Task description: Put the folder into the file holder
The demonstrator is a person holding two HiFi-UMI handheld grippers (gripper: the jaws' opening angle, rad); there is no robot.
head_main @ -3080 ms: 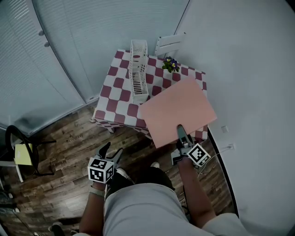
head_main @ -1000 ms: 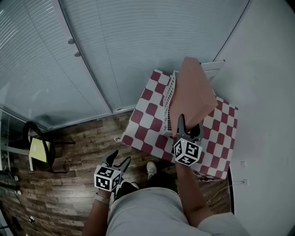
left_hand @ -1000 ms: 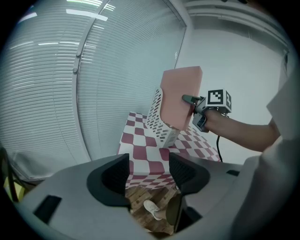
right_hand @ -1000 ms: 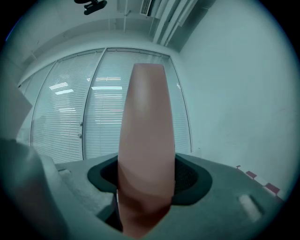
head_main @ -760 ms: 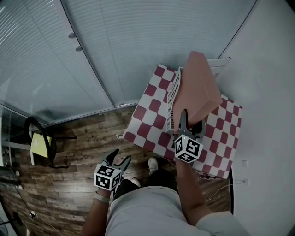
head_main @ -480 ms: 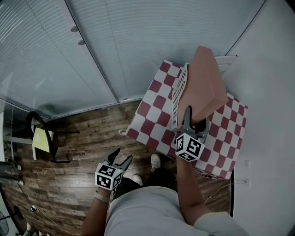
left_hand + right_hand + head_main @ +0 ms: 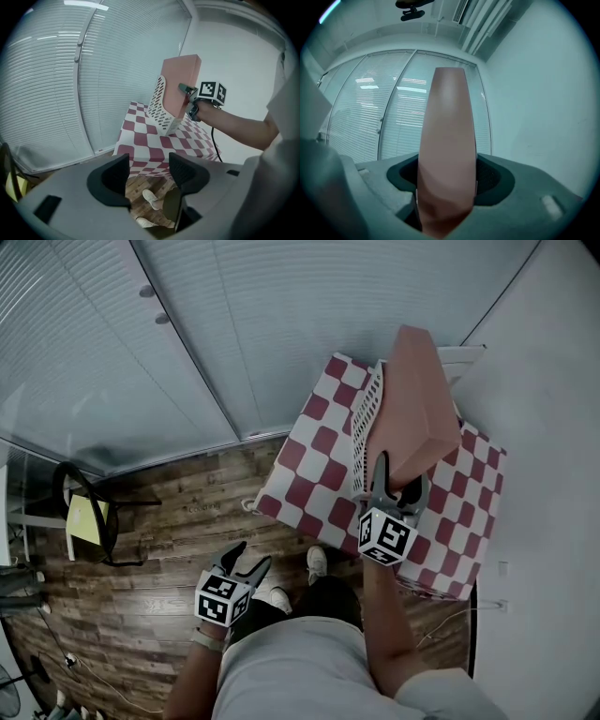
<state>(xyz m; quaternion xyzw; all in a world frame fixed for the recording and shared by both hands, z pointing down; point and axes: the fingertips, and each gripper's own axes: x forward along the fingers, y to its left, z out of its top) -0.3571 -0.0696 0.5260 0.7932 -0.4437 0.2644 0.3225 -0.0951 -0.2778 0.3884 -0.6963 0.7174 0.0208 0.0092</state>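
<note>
— Two tongs: what do they hold?
— The right tongs [image 7: 394, 486] have just been opening, pads touching the pink folder [image 7: 417, 399] between them. The left tongs [image 7: 248, 559] gape, empty.
— The folder's bottom edge?
— Hidden inside the white file holder [image 7: 367, 427] on the checked worktop [image 7: 309, 465].

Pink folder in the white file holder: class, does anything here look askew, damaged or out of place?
Nothing is spilled or damaged. The pink card folder stands on edge in the white perforated file holder, sticking far above its rim. The right gripper, jaws just opening, has it between them.
</note>
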